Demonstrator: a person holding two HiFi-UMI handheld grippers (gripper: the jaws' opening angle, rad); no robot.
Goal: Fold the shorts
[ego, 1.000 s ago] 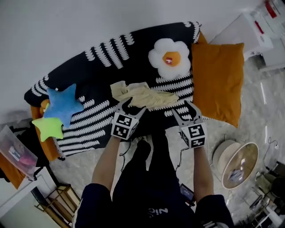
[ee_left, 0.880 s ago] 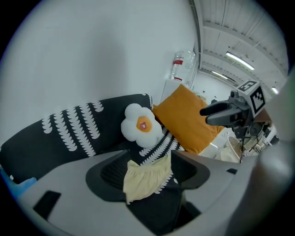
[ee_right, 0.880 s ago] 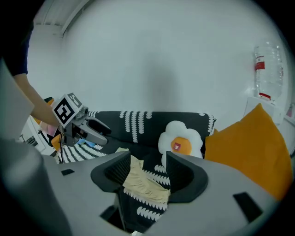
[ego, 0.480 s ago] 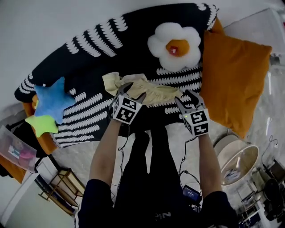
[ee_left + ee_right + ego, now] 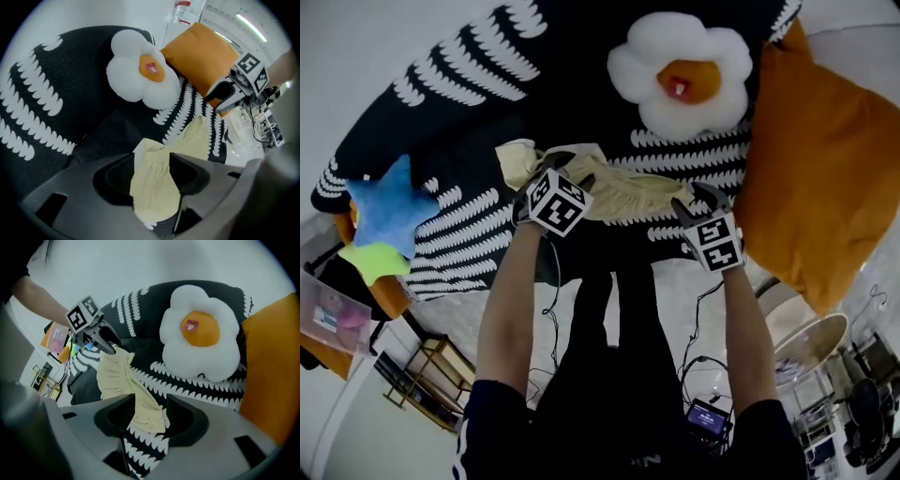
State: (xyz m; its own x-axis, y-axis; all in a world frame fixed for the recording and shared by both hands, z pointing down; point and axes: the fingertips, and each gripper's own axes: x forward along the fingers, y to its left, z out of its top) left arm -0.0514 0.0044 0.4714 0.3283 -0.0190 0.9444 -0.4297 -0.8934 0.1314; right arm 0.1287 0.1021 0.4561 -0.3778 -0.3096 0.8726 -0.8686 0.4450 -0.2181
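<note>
Shorts (image 5: 637,195) lie between just-closing jaws of the left hand-held gripper (image 5: 152,165), seemingly unpinched.

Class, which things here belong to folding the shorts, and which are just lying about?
Job: shorts; left gripper; right gripper; jaws of both have just been closing, shorts between them.
Lying about: egg cushion; orange pillow; blue star cushion; green star cushion; striped throw.

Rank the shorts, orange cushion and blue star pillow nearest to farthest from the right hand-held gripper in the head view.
1. shorts: one end between the right hand-held gripper's jaws, which have just been closing.
2. orange cushion: just to its right.
3. blue star pillow: far left.
</note>
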